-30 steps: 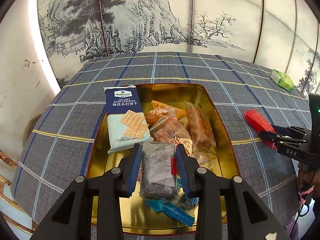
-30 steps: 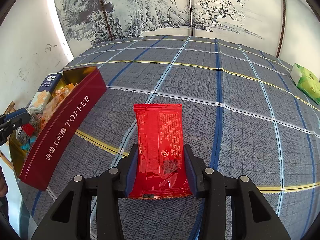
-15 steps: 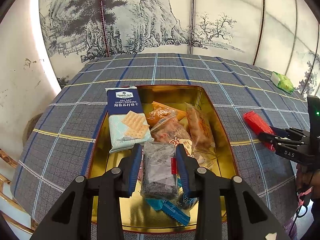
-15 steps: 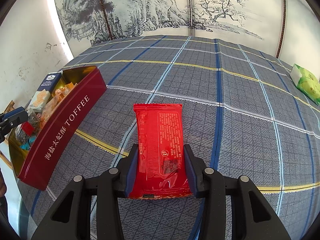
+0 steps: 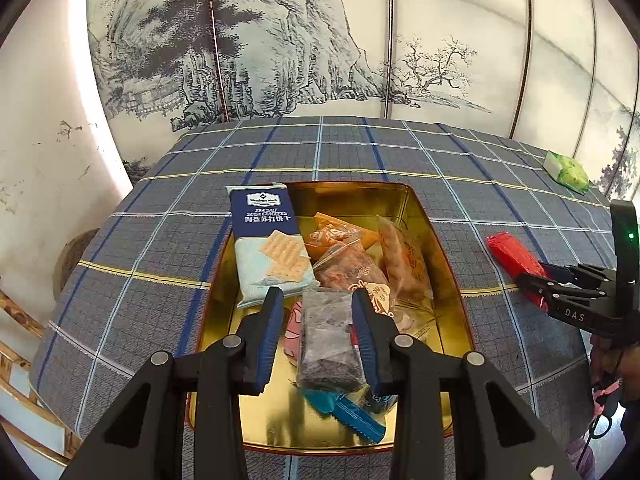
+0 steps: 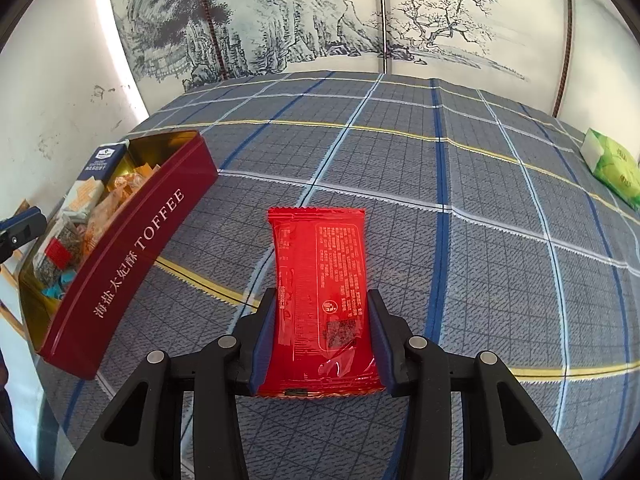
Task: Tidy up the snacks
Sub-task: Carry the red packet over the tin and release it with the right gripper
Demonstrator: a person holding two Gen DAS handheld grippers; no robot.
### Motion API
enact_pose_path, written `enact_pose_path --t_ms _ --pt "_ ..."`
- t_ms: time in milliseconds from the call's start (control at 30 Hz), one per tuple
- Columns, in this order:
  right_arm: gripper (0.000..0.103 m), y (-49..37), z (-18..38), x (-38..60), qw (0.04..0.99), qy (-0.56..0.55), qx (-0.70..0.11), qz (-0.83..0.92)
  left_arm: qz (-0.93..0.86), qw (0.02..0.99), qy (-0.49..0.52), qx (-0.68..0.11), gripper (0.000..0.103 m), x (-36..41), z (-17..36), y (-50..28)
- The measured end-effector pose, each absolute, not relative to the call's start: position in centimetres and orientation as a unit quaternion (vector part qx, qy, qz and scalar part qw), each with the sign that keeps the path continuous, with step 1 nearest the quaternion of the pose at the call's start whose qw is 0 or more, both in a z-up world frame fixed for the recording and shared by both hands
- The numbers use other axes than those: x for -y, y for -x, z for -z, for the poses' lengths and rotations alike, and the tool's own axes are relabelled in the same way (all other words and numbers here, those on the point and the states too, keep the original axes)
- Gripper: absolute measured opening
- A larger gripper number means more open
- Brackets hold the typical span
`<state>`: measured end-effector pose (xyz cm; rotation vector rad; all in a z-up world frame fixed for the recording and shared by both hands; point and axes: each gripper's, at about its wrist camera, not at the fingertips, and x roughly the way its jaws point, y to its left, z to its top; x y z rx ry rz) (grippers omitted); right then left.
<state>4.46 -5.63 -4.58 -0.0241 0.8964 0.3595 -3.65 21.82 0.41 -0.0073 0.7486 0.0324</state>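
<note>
A red tin with a gold inside (image 5: 404, 200) stands on the checked tablecloth and holds several snack packs, among them a blue soda cracker pack (image 5: 269, 240). My left gripper (image 5: 318, 338) is open above the tin, its fingers apart on either side of a dark clear-wrapped pack (image 5: 326, 340) that lies in the tin. My right gripper (image 6: 322, 338) is shut on a red snack pack (image 6: 322, 280) that lies on the cloth right of the tin (image 6: 132, 248). The red pack also shows in the left wrist view (image 5: 514, 258).
A green pack (image 6: 612, 166) lies at the far right of the table, also seen in the left wrist view (image 5: 568, 170). A painted folding screen (image 5: 320, 40) stands behind the table. A white wall is at the left.
The left gripper has drawn back and up from the tin and its fingers have spread off the dark pack. The right gripper and the red pack have not moved.
</note>
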Motion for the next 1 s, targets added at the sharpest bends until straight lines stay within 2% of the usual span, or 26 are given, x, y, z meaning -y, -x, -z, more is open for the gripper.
enact_pose_path --t_ms 300,633,1000 --pt "0.044 -2.7 3.3 4.9 0.88 -0.011 -0.431 -0.202 -0.029 0.93 0.011 -0.366 0.033 -22.6 -0.3 4.1" --pt "0.044 -1.1 -1.1 0.1 0.869 -0.024 -0.409 -0.277 -0.041 0.929 0.026 -0.368 0.033 -24.0 -0.3 4.6" --pt "0.044 -2.1 -1.3 -6.2 0.845 -0.022 -0.428 -0.32 -0.06 0.928 0.04 -0.366 0.036 -25.9 -0.2 4.8"
